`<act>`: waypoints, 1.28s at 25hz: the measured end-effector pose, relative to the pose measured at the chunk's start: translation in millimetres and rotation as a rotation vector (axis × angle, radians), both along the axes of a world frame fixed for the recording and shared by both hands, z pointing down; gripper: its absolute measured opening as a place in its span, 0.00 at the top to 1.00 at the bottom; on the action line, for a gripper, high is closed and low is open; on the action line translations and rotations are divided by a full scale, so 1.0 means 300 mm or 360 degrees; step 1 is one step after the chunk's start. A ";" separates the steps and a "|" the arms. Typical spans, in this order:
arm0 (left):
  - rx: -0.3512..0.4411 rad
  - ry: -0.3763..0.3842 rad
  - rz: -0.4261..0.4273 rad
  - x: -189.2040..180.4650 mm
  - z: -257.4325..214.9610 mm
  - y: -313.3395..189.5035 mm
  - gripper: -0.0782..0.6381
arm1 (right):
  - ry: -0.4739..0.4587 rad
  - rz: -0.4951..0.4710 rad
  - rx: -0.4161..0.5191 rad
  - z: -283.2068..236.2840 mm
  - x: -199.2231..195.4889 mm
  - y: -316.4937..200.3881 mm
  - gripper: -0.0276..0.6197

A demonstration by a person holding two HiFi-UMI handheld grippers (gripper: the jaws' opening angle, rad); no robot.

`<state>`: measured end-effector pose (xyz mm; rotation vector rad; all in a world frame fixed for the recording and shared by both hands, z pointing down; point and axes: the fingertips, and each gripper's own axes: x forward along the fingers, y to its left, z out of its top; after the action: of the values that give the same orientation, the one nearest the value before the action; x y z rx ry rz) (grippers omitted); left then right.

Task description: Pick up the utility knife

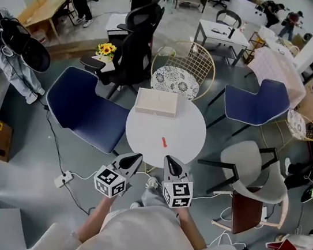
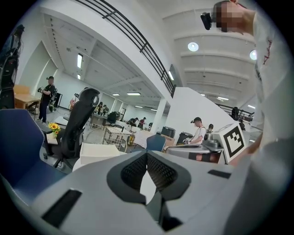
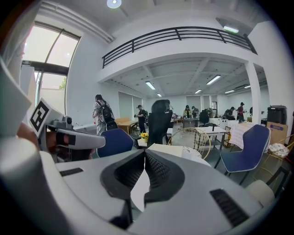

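Two grippers: hovering side by side at the near edge of the table (image 1: 144, 127)
Left gripper (image 1: 133, 157): pinching shut on nothing
Right gripper (image 1: 171, 162): pinching shut on nothing too
Utility knife (image 1: 164, 142): lying on the table, just ahead of the Right gripper, touching neither

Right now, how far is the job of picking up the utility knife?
Nothing done yet: the orange utility knife lies untouched on the round white table. The left gripper and right gripper are shut, empty, at its near edge. Left: open, grasp, lift.
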<state>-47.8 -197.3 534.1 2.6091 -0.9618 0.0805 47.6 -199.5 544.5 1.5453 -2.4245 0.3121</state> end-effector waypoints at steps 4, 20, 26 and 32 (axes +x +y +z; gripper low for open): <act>0.0034 0.0000 -0.0015 0.034 -0.026 -0.131 0.87 | -0.0006 -0.0017 0.0041 -0.025 0.031 -0.138 0.93; -0.0009 0.0007 -0.0074 0.099 0.008 -0.359 0.87 | -0.0006 -0.0069 0.0002 0.013 0.091 -0.396 0.93; -0.0089 0.0007 -0.0095 0.102 0.059 -0.366 0.87 | 0.0006 -0.0066 -0.0109 0.098 0.113 -0.397 0.93; -0.0204 -0.0012 -0.0116 0.101 0.140 -0.346 0.87 | 0.0001 -0.0077 -0.0264 0.210 0.117 -0.349 0.93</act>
<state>-17.5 -301.0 576.3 2.4568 -1.0184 0.1293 82.8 -304.3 607.5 1.4140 -2.3645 0.4899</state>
